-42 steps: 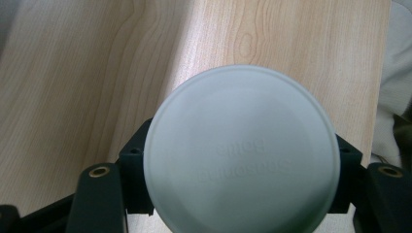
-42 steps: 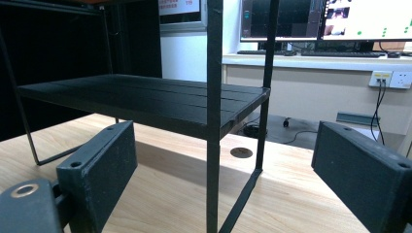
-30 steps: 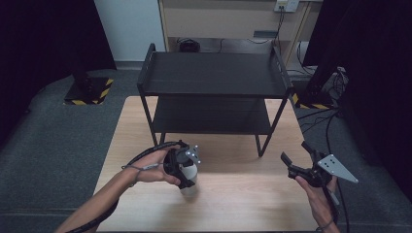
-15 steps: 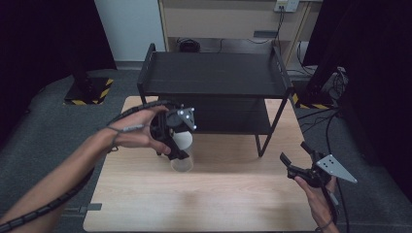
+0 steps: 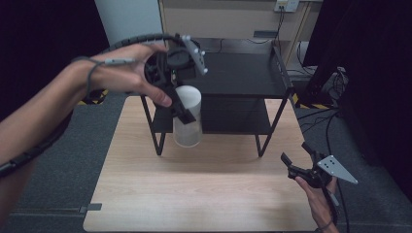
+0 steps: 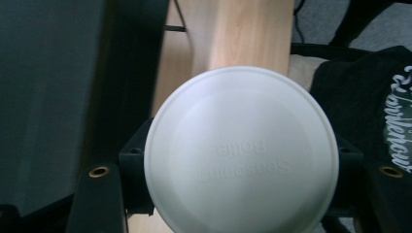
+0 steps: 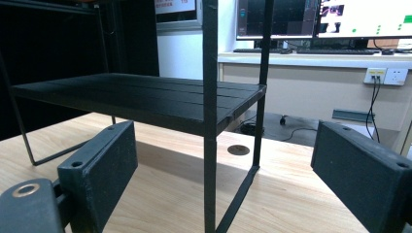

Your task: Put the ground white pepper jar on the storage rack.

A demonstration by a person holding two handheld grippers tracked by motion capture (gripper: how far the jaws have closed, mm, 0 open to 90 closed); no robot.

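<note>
Now airborne: the white seasoning bottle is up off the counter, where a second ago it stood low near the front edge in the same grip, and half a second ago it was only partway up in front of the rack. The left gripper has carried it to the level of the black two-tier rack, at the rack's front left corner, the bottle upright with its base hanging in front of the lower tier. In the left gripper view the bottle's round end, with raised lettering, sits between the two fingers, which are clamped on its sides; grip looks centred. Judgement: the lift is done and the step in hand is placement on a tier, most likely the top shelf, given the height reached. The right gripper has not shifted over the same interval: it hovers low at the counter's right front, fingers spread wide with nothing between them, facing the rack from the side. Obstacles: the raised rail around the top shelf and the front left post lie directly on the path; the bottle's base must clear the rail before moving inward. Both tiers appear bare. Cable from the left gripper trails over the forearm, clear of the rack for now.
</note>
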